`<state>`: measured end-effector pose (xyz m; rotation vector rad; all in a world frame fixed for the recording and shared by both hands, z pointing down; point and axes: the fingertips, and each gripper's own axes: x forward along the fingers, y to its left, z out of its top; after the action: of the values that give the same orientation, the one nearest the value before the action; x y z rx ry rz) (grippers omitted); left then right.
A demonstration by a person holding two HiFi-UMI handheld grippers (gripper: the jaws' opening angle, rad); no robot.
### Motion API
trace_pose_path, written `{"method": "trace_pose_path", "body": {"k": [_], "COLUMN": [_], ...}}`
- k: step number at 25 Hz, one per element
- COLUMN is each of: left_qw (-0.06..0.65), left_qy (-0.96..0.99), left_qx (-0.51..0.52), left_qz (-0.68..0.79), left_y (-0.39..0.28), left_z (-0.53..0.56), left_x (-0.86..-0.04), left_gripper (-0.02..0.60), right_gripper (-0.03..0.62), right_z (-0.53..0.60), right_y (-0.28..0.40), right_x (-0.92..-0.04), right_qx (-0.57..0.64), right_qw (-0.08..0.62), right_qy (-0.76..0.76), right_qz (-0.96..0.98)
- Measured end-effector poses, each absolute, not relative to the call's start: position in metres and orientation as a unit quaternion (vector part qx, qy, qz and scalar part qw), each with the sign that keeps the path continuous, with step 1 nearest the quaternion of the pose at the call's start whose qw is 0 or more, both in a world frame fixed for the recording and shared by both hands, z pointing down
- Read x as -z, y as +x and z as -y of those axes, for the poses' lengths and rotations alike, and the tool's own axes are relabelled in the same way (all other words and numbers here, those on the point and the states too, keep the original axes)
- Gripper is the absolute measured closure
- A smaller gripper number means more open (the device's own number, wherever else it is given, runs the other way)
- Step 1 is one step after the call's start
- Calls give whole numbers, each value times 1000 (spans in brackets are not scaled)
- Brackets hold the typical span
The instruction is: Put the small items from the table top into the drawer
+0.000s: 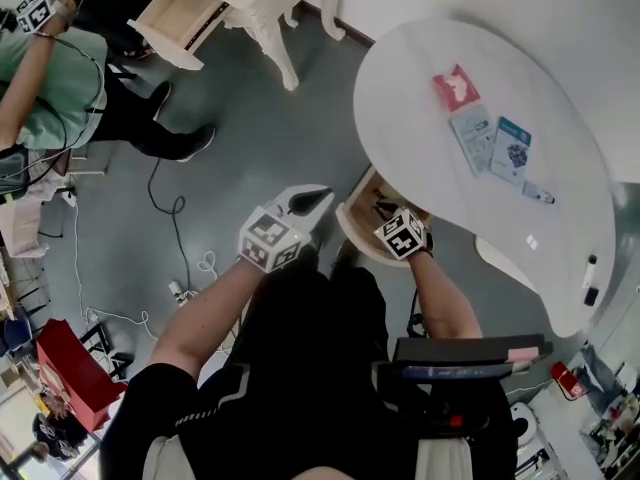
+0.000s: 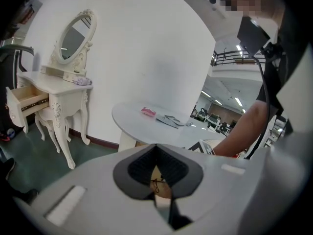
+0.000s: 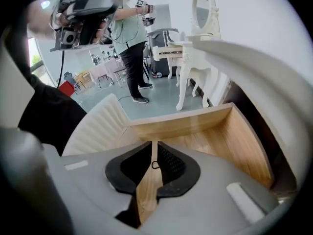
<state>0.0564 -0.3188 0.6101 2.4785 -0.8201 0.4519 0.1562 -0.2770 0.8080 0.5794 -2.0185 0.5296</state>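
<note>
Several small items lie on the round white table [image 1: 420,98]: a red packet [image 1: 455,88], two blue-and-white packets [image 1: 495,140], a small tube [image 1: 537,194] and dark sticks [image 1: 590,280] by the near rim. Beneath the table's edge the wooden drawer [image 1: 350,230] stands pulled out, with small black things [image 1: 385,208] inside. My right gripper [image 1: 398,230] hangs above it, pointing steeply down. In the right gripper view, its jaws [image 3: 154,148] leave a thin slit with nothing gripped. A black loop [image 3: 155,165] shows on the drawer's floor [image 3: 195,146]. My left gripper [image 1: 312,200] is shut and empty, left of the drawer.
A white dressing table [image 2: 49,87] with an oval mirror and an open drawer stands at the far wall. Another person [image 1: 60,78] stands near it with grippers raised. Cables [image 1: 180,228] lie on the grey floor and a red bag [image 1: 65,368] sits at the left.
</note>
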Motion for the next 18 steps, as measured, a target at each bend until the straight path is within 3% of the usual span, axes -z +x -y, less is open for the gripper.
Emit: {"method": "trace_pose_path", "body": {"k": [7, 18], "left_qw": [227, 188], "left_qy": [908, 909], "left_qx": [-136, -99], "left_qz": [326, 358], "left_y": [54, 52], "left_z": [309, 286], "left_x": [-570, -513], "left_gripper": [581, 581], "right_gripper": [590, 591], "right_z": [269, 274], "right_y": [148, 148], "right_x": [-751, -634], "right_qx": [-179, -126], "right_qw": [423, 301], "right_qy": [241, 317], "right_qz": [855, 890]}}
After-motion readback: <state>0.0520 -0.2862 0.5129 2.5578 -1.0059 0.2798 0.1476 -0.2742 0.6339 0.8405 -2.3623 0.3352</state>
